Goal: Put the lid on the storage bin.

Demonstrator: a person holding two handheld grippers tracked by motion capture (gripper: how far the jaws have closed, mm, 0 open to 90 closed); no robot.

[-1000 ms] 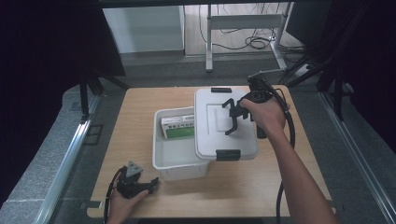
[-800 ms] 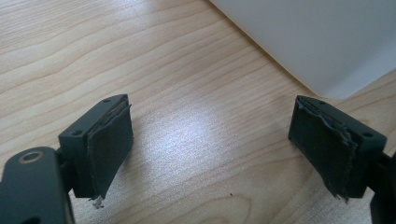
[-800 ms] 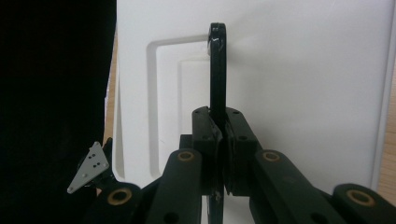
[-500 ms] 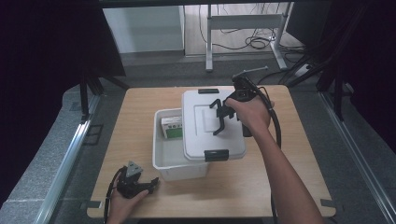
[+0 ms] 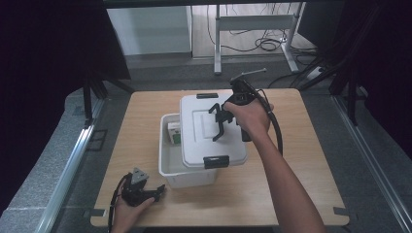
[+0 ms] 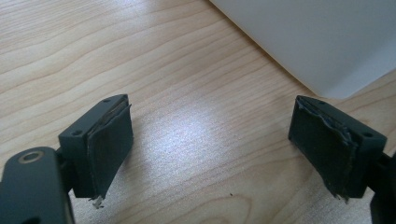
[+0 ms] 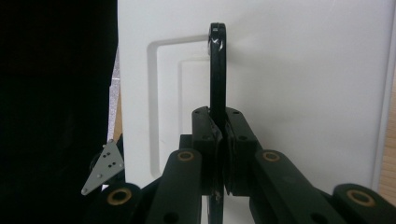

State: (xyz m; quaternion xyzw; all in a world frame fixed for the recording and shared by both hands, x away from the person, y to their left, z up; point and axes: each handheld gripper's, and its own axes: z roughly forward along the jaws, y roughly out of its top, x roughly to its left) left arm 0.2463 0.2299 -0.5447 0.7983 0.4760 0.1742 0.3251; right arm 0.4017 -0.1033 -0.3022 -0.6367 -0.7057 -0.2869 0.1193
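A white lid (image 5: 201, 133) hangs tilted over a white bin (image 5: 187, 175) at the middle of the table and covers most of it. My right gripper (image 5: 221, 121) is shut on the lid's black handle (image 7: 216, 70), which stands up between its jaws above the lid (image 7: 303, 70). A green and white box (image 5: 174, 132) shows in the strip of the bin that is left uncovered at its left side. My left gripper (image 5: 154, 190) rests on the table near the front left corner, open with nothing between its pads (image 6: 109, 140). The bin's white wall (image 6: 317, 37) lies just beyond it.
The wooden table (image 5: 301, 194) has bare room to the right of and in front of the bin. Black latches sit at the lid's near edge (image 5: 216, 161) and far edge (image 5: 207, 95). Dark curtains and a metal rail (image 5: 73, 160) flank the table.
My right gripper has carried the lid leftward, so it now covers more of the bin and hides most of the green box. The left gripper has not moved.
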